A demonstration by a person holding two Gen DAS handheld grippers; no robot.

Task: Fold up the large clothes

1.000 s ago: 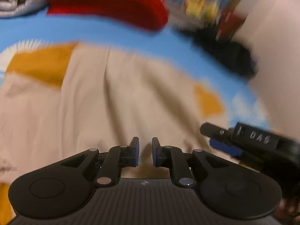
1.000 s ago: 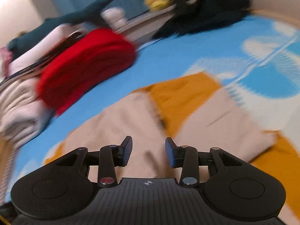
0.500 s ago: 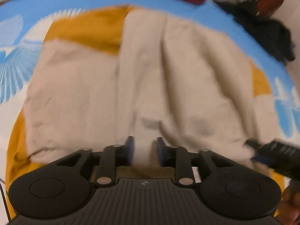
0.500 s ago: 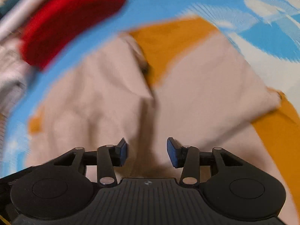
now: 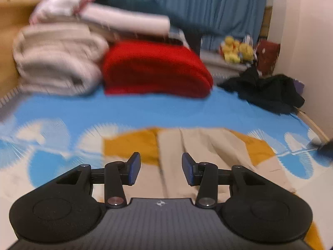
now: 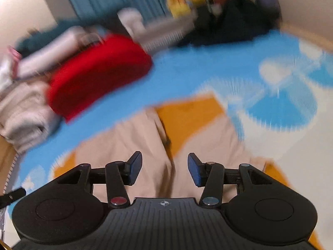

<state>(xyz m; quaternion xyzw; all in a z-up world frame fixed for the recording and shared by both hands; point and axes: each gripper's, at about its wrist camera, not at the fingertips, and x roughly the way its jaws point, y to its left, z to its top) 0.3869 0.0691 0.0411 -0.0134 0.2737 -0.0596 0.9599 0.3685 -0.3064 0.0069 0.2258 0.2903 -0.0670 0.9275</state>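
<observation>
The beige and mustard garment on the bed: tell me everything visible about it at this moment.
The beige and mustard garment lies spread flat on the blue-and-white patterned bedspread, soft woven fabric with long creases. Mustard panels show beside the beige ones, with a fold line down the middle. Both the left gripper and the right gripper are open above it, gripping nothing. Its near edge is hidden.

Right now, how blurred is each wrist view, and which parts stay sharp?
Left wrist view: moderate motion blur on the white bedding stack; the beige garment is readable. Right wrist view: heavier smear across the red blanket and background. Both open grippers stay sharp; fisheye bends the edges.
</observation>
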